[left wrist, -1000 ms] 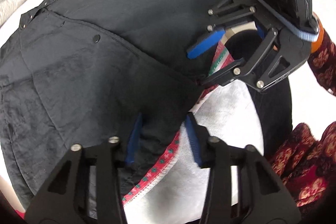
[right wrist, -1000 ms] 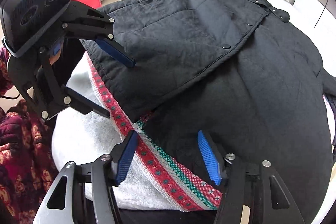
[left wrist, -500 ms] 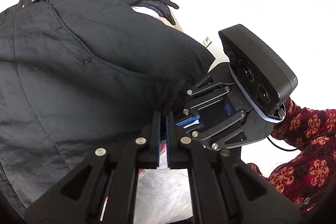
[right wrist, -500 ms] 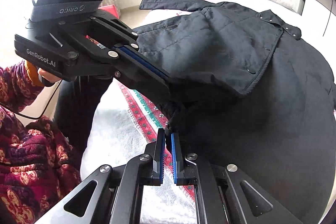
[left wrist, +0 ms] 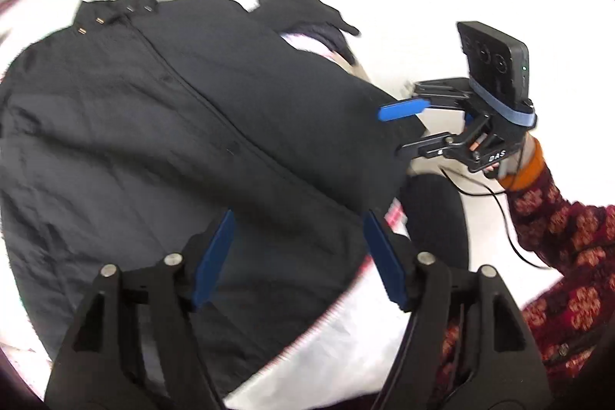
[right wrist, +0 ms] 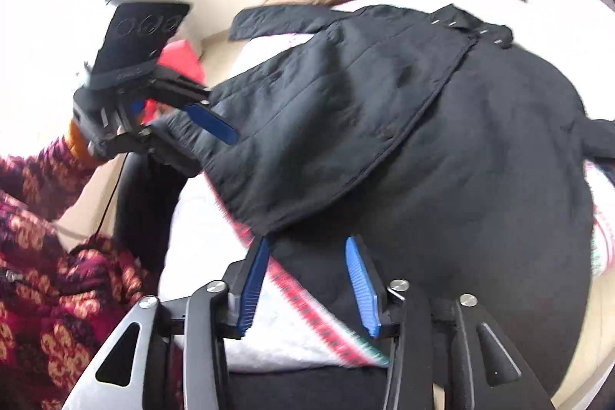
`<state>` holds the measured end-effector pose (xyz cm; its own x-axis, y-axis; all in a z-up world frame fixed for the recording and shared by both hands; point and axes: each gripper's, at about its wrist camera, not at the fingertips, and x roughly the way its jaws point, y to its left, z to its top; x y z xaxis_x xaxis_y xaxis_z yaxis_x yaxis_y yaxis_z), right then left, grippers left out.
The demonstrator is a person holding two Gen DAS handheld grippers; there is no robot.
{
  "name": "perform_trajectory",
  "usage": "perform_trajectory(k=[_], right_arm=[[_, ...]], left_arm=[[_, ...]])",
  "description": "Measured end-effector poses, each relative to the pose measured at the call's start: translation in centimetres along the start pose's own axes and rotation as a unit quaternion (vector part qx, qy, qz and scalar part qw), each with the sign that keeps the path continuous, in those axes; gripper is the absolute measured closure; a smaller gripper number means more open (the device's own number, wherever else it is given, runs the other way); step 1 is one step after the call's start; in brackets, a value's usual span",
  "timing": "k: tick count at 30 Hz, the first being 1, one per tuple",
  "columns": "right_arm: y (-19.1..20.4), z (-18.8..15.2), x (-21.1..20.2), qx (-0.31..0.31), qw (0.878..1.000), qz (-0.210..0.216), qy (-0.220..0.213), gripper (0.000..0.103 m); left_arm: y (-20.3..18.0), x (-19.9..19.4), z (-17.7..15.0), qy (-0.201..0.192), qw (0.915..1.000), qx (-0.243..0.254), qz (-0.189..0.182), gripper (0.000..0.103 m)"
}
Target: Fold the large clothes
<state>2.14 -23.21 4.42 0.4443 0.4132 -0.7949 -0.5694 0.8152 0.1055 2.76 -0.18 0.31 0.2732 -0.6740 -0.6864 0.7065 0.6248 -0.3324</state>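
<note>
Large black quilted jacket (left wrist: 161, 148) spread flat on white bed (right wrist: 200, 241), hem near edge. Left gripper (left wrist: 298, 256), right gripper (right wrist: 307, 285): jaws open, empty. Risk: grabbing single layer, front flap slipping askew.

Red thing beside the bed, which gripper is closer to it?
Left. The left gripper is open at the jacket's side edge, just in front of the red thing; the right gripper is open at the jacket's hem, farther off.
</note>
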Motion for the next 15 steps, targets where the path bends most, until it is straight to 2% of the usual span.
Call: perform_trajectory(k=[2, 4, 7, 10, 11, 12, 13, 15], right_arm=[[-3.4, 1.9, -0.1, 0.032, 0.996, -0.074, -0.043, 0.041], [-6.9, 3.2, 0.8, 0.067, 0.987, -0.13, -0.069, 0.04], [-12.2, 3.0, 3.5, 0.133, 0.979, -0.141, -0.067, 0.039], [-16.5, 0.0, 6.7, 0.184, 0.972, -0.146, -0.031, 0.039], [-17.2, -1.4, 7.3, 0.191, 0.972, -0.136, -0.03, 0.039], [-17.3, -2.5, 7.3, 0.185, 0.973, -0.126, -0.05, 0.039], [-16.8, -3.6, 6.7, 0.172, 0.973, -0.128, -0.079, 0.039], [-16.2, -5.1, 5.6, 0.167, 0.972, -0.14, -0.087, 0.038]], left_arm=[[2.4, 0.1, 1.6, -0.023, 0.9976, -0.016, 0.063, 0.028], [5.0, 1.2, 2.4, -0.022, 0.9931, -0.037, 0.109, 0.027], [8.5, 4.3, 1.7, 0.023, 0.9868, -0.055, 0.15, 0.027], [11.0, 7.6, -1.1, 0.109, 0.9795, -0.064, 0.157, 0.027], [11.1, 7.5, -2.1, 0.106, 0.9809, -0.054, 0.153, 0.027], [10.7, 6.8, -2.9, 0.092, 0.9836, -0.043, 0.149, 0.026], [10.4, 6.2, -3.5, 0.096, 0.9848, -0.041, 0.138, 0.026], [10.1, 4.9, -4.1, 0.116, 0.9859, -0.046, 0.112, 0.023]])
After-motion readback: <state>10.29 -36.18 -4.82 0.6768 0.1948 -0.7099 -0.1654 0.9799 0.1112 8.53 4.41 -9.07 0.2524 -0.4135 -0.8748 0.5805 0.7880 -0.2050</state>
